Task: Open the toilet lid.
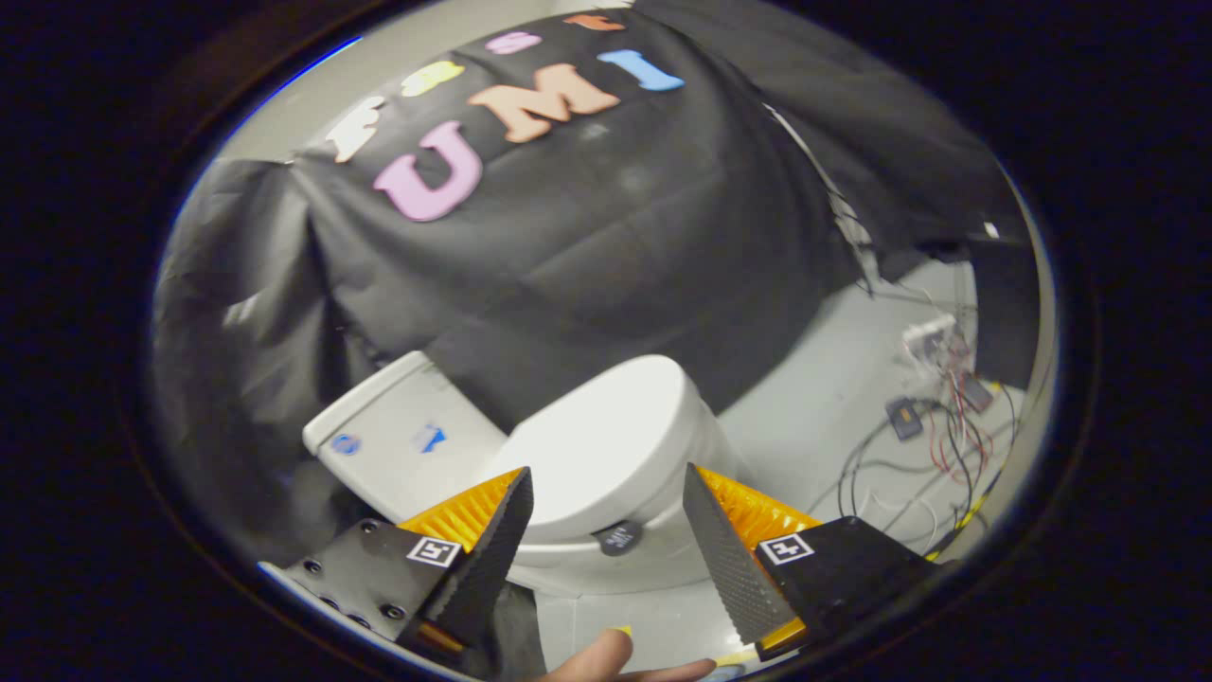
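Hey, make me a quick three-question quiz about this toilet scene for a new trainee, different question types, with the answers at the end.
1. True or false: the toilet lid is already raised.
2. The gripper is: A) shut on the lid, B) open with the lid ahead between its fingers, C) shut on a cable.
3. Fill in: the tangle of cables lies on the ____ beside the toilet.

Key: 1 false, the lid lies closed. 2 B. 3 floor.

Claw (606, 493) mounts black (screwed, square-marker tagged), fingers ribbed
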The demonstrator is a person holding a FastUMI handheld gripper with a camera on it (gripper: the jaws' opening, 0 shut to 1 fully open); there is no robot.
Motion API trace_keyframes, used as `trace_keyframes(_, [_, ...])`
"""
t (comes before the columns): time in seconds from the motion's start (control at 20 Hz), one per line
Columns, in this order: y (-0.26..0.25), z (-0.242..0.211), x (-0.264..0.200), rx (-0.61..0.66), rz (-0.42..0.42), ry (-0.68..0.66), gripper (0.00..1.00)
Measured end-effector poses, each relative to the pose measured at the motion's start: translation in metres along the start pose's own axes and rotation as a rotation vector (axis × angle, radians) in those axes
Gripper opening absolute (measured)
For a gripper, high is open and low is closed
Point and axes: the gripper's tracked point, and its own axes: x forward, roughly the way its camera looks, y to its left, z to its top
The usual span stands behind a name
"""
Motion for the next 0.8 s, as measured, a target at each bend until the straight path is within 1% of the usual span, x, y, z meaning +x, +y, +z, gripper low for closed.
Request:
trace_keyframes(0.1, [-0.002,-0.033,0.020,0.062,-0.018,0.085,0.94])
trace_keyframes(0.15, [0.001,-0.049,0.027,0.094,-0.005,0.130,0.94])
trace_keyframes(0.2, [0.000,-0.065,0.034,0.125,-0.014,0.176,0.94])
trace_keyframes(0.25, [-0.004,-0.076,0.041,0.163,-0.044,0.219,0.94])
trace_keyframes(0.3, [0.001,-0.078,0.047,0.212,-0.042,0.226,0.94])
trace_keyframes(0.4, [0.006,-0.076,0.062,0.272,-0.037,0.201,0.82])
trace_keyframes(0.45, [0.004,-0.083,0.064,0.285,-0.057,0.233,0.75])
trace_keyframes(0.5, [-0.005,-0.094,0.065,0.289,-0.102,0.280,0.69])
trace_keyframes(0.6, [0.005,-0.094,0.066,0.369,-0.056,0.288,0.57])
trace_keyframes(0.7, [0.006,-0.095,0.066,0.405,-0.052,0.306,0.44])
trace_keyframes(0.8, [0.012,-0.090,0.067,0.469,-0.045,0.308,0.32])
